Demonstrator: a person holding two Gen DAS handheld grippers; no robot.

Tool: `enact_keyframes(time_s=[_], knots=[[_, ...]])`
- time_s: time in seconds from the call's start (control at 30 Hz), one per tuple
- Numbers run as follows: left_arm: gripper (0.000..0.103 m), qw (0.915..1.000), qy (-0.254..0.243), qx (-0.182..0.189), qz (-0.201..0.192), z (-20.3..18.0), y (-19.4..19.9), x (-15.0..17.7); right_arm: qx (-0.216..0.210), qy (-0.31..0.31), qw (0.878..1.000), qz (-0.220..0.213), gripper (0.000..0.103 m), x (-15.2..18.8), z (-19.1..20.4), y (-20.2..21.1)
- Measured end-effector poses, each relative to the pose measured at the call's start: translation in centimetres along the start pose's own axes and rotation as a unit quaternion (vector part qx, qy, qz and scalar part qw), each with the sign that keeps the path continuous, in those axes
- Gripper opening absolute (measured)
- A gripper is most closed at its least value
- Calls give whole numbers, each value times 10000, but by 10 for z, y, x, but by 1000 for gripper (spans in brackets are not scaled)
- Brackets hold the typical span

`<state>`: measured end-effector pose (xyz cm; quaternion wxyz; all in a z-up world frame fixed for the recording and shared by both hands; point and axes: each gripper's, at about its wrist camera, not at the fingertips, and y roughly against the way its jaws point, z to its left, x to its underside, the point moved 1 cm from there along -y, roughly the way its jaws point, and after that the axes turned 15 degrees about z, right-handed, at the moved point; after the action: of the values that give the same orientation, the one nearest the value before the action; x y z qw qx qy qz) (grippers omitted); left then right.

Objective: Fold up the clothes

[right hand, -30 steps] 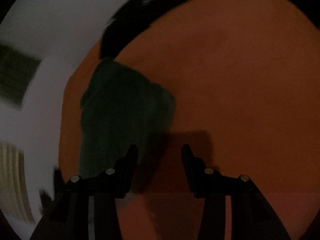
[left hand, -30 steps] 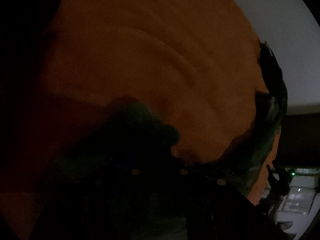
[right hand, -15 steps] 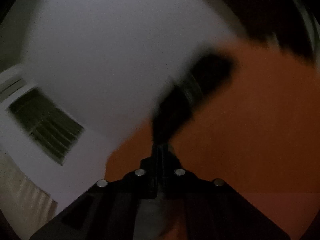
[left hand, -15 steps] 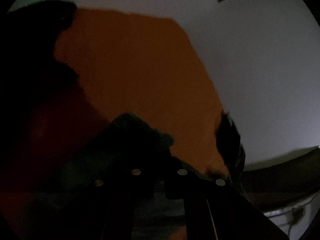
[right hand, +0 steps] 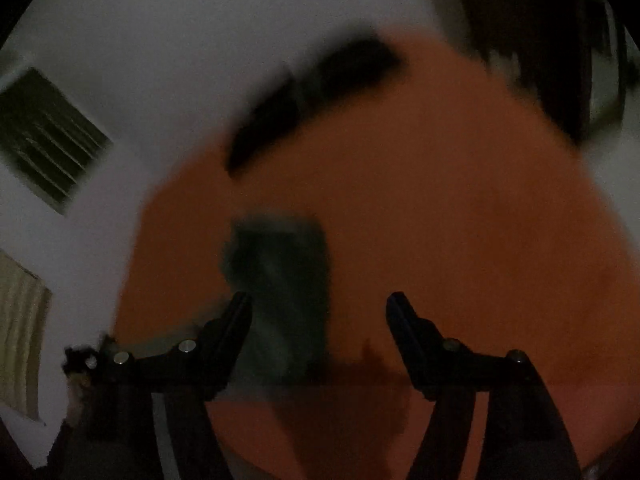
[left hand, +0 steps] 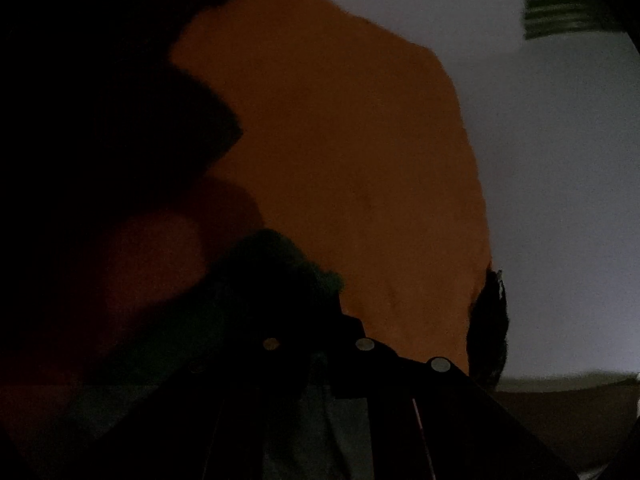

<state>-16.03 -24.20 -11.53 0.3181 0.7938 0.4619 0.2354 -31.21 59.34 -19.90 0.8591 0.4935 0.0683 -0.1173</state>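
1. Left tongs (left hand: 320,344) at the bottom of the left wrist view, black and very dim, closed down on a dark green cloth (left hand: 276,272) that bunches up between and ahead of the tips.
2. Right tongs (right hand: 319,308) at the bottom of the right wrist view, spread wide, nothing between them; black fingers (right hand: 234,320) clear of the fabric.
3. Dark green cloth again in the right view (right hand: 284,280), a roughly rectangular folded patch just ahead of the left-hand finger, lying on orange; edges blurred.
4. Orange sheet (left hand: 340,180) filling the middle of both views, smooth, spread beneath the green piece; whether over a worktop or something else, cannot tell.
5. Large black shadowed mass (left hand: 120,120) over the left part of the left view, too dark to identify.
6. Black elongated shape (right hand: 316,96) at the far edge of the orange sheet in the right view, smeared by blur; a small black scrap (left hand: 488,328) at the sheet's right edge in the left view.
7. Beyond, pale white wall (right hand: 160,40), with a dark slatted vent (right hand: 48,136) on it.
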Motion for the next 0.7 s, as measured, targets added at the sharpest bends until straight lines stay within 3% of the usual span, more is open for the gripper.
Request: enact_keyframes(time_s=[0.1,0.17,0.2,0.23,0.27,0.3,0.4,0.47,0.57,0.7], knots=[[19,9999,-30,122,97,-1,-12,13,-161,48,9978,640,69,12,-2,-72],[32,9997,-216,81,63,-7,-4,20,-351,139,9940,1026,67,21,2,-119],[33,9994,-340,42,-5,-13,1,28,-507,103,9932,1040,64,22,5,-128],[34,9989,-459,36,-47,-17,5,34,-662,66,9922,1055,42,23,8,-138],[34,9983,-580,33,-83,-22,10,40,-718,-21,9928,960,7,18,13,-143],[34,9975,-699,39,-99,-25,16,47,-775,-108,9932,864,9,13,18,-148],[39,9952,-963,184,-18,-34,26,74,-1265,-441,9910,33,8,23,31,-102],[46,9933,-1114,228,192,-40,21,94,-1556,-510,9851,-534,7,36,49,-45],[46,9891,-1350,113,580,-44,-2,120,-1502,116,9808,-1235,7,57,88,42],[46,9873,-1310,-108,889,-54,-40,122,-800,453,9829,-1597,8,45,148,76]])
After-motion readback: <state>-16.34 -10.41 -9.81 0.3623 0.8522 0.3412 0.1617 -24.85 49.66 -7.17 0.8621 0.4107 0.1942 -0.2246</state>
